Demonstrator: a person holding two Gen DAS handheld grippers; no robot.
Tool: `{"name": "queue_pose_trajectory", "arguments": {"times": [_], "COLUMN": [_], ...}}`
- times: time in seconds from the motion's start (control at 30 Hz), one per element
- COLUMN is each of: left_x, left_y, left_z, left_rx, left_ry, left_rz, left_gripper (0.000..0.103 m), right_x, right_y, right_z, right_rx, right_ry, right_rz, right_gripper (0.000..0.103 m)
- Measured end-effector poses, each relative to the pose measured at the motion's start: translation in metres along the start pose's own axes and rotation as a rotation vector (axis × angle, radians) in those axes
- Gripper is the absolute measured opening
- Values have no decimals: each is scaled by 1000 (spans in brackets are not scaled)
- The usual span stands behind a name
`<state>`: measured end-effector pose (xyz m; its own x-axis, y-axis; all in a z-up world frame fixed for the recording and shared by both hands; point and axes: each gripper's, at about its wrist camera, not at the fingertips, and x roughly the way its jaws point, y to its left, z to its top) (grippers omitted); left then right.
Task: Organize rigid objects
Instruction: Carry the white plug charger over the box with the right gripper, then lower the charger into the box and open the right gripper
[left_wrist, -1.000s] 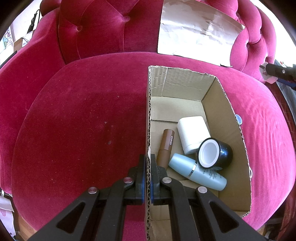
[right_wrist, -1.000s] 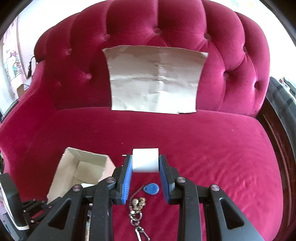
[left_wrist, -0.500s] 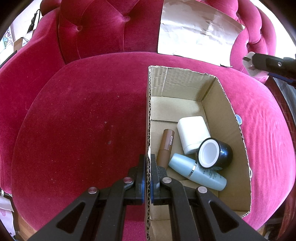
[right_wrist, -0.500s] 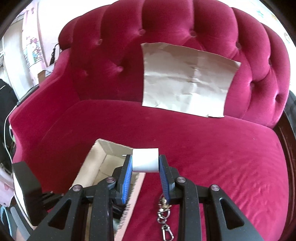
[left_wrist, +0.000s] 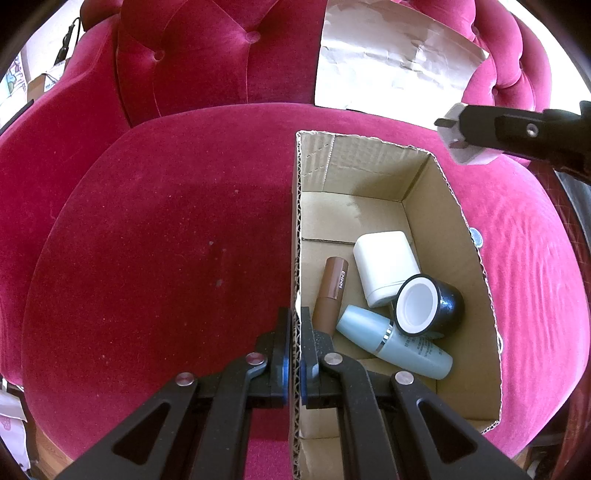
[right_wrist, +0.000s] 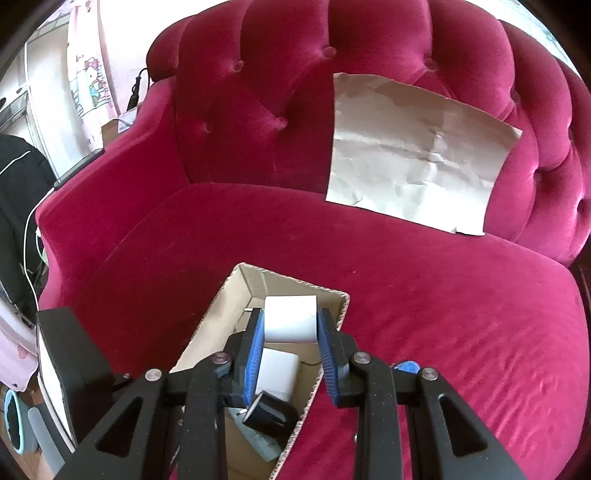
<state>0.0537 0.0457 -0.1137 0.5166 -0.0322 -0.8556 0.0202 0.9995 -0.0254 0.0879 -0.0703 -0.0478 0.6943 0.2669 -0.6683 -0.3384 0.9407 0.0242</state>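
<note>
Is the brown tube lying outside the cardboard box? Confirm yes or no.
No: the brown tube lies inside the cardboard box, beside the pale blue bottle and the white case.

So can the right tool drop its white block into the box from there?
Probably yes. The right tool grips the white block above the cardboard box, whose top is open, with bare floor at its far end.

The right gripper (right_wrist: 291, 345), clamping the white block (right_wrist: 290, 323), has swung from beside the cardboard box (right_wrist: 218, 325) to above it; the keychain has left view.
</note>
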Motion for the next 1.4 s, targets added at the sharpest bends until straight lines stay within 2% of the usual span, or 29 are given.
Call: {"name": "queue_pose_trajectory", "arguments": {"times": [0.7, 1.03, 1.4], "left_x": [1, 2, 2], "left_y": [2, 0, 1], "left_z": [1, 1, 1], "left_rx": [-10, -7, -7], "left_ry": [2, 1, 1], "left_rz": [-7, -5, -5], "left_gripper": [3, 3, 3], "right_x": [37, 49, 45], "right_y": [26, 28, 27], "right_z": [-15, -20, -18], "right_rx": [-29, -47, -77], "right_ry": [73, 98, 67], "right_rz": [83, 78, 50], "right_gripper": [30, 30, 30]}}
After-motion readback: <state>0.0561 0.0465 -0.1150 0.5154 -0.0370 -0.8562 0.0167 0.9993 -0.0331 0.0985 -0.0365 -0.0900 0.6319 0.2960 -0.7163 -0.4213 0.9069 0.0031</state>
